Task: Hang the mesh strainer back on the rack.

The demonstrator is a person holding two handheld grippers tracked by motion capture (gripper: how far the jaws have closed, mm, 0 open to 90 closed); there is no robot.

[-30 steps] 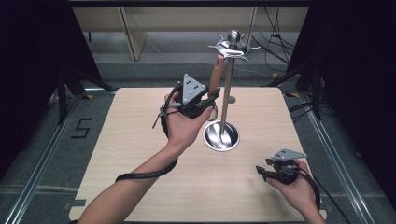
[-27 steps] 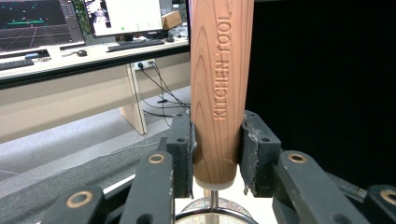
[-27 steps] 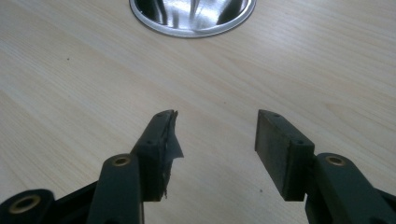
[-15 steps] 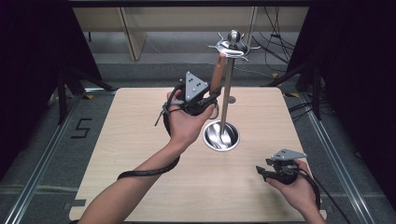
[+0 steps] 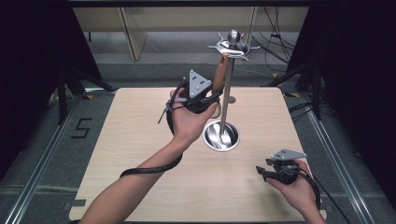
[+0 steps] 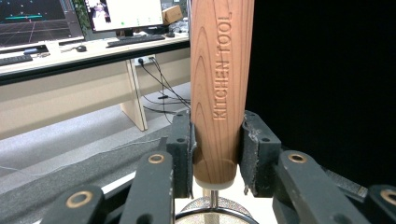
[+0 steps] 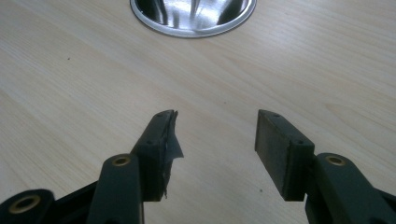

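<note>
— Where is the wooden handle [image 6: 219, 88]?
— Upright between the left gripper [image 5: 201, 95]'s jaws, clamped near its lower end, beside the steel stand [image 5: 226, 88] on the table [image 5: 140, 140].
— The right gripper [image 5: 267, 170]?
— Jaws apart, low over bare wood.

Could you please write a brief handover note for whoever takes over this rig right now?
Left tongs: shut on the wooden handle of a kitchen tool, held up beside the metal stand, near its top hooks.
Right tongs: open, low over the table, holding nothing.
Done: tool gripped.
Left: I cannot tell whether it hangs from a hook, nor whether it is going on or coming off.
</note>
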